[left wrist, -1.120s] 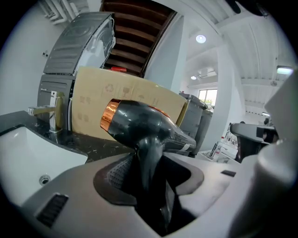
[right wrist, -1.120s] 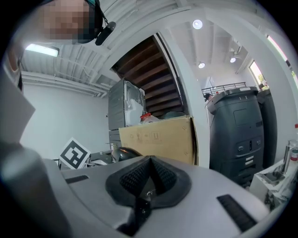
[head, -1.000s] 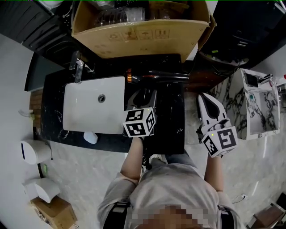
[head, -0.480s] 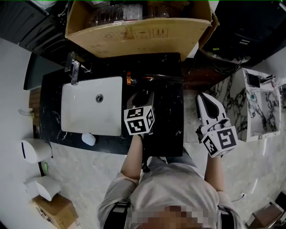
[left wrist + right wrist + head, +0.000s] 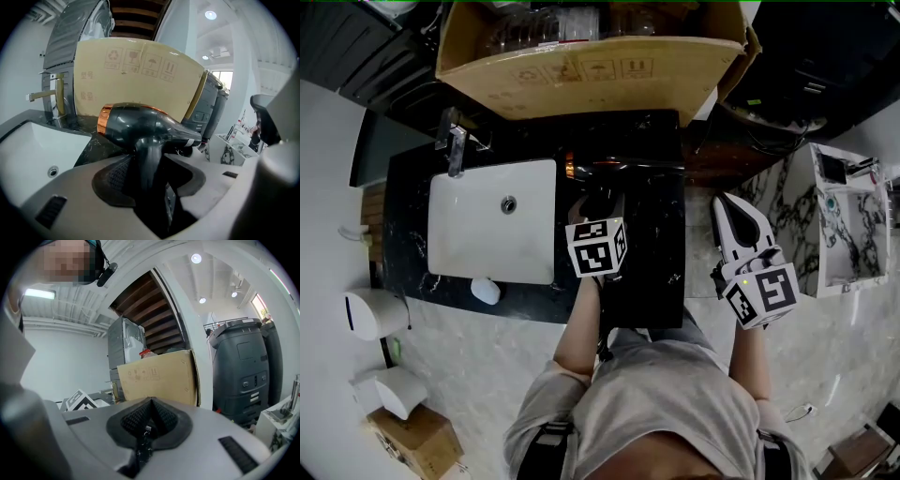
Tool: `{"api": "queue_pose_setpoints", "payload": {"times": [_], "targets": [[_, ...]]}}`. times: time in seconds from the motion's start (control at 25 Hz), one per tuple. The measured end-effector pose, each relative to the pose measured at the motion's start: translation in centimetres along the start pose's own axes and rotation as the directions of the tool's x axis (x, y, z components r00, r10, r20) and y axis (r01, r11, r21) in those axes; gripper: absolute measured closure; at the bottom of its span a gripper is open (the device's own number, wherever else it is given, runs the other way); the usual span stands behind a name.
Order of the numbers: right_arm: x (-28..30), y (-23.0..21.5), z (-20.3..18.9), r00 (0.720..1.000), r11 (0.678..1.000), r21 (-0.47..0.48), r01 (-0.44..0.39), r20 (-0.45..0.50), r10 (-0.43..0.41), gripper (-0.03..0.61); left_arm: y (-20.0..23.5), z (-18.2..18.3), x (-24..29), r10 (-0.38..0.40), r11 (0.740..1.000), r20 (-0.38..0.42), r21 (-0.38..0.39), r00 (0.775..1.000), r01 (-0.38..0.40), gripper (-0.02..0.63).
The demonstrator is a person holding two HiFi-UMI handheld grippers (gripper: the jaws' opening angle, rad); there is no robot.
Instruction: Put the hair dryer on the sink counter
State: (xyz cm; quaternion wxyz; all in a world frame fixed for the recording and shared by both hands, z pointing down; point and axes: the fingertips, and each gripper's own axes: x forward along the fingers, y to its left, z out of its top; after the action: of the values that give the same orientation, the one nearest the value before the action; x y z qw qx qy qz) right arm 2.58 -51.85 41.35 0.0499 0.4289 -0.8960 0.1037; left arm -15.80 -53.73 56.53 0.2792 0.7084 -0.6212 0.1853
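- Counter (image 5: pixel 656 234): black stone with pale veins, running left to right in front of the person; the left gripper view shows it as a dark strip (image 5: pixel 89 138) to the right of the basin.
- Cardboard box (image 5: pixel 591 66): stands open along the far edge of the counter, its printed side facing the person; it fills the background of the left gripper view (image 5: pixel 136 77) and also shows in the right gripper view (image 5: pixel 159 376).
- Sink (image 5: pixel 469 248): white rectangular basin set into the left half of the counter, with its drain near the middle; its near right corner shows in the left gripper view (image 5: pixel 28 150).
- Marbled white stand (image 5: pixel 839 220): well to the right, apart from the counter.
- Right tongs (image 5: pixel 731 206): held off the right end of the counter, pointing far; the jaws are pressed together with nothing between them (image 5: pixel 150 420).
- Left tongs (image 5: pixel 602 208): over the right half of the counter, just right of the sink, clamped on the dryer's handle (image 5: pixel 150 173).
- Hair dryer (image 5: pixel 614 169): black, with a copper ring at its left end; the barrel lies crosswise just in front of the box, handle pointing toward the person (image 5: pixel 140 124). Whether it touches the counter cannot be told.
- Faucet (image 5: pixel 455 145): at the sink's far left corner, brass-toned in the left gripper view (image 5: pixel 56 96).
- Small white object (image 5: pixel 487 291): on the counter's near edge, beside the sink.
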Motion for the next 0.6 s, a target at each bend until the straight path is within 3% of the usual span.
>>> {"api": "queue_pose_setpoints", "payload": {"times": [0.32, 0.6], "targets": [[-0.5, 0.5, 0.4, 1.0, 1.0, -0.007, -0.003, 0.009, 0.003, 0.569, -0.3, -0.3, 0.2, 0.031, 0.997, -0.036, 0.077, 0.999, -0.028, 0.42], [-1.1, 1.2, 0.7, 1.0, 1.0, -0.011, -0.01, 0.018, 0.01, 0.569, -0.2, 0.9, -1.2, 0.064, 0.975, 0.034, 0.209, 0.997, -0.069, 0.416]]}}
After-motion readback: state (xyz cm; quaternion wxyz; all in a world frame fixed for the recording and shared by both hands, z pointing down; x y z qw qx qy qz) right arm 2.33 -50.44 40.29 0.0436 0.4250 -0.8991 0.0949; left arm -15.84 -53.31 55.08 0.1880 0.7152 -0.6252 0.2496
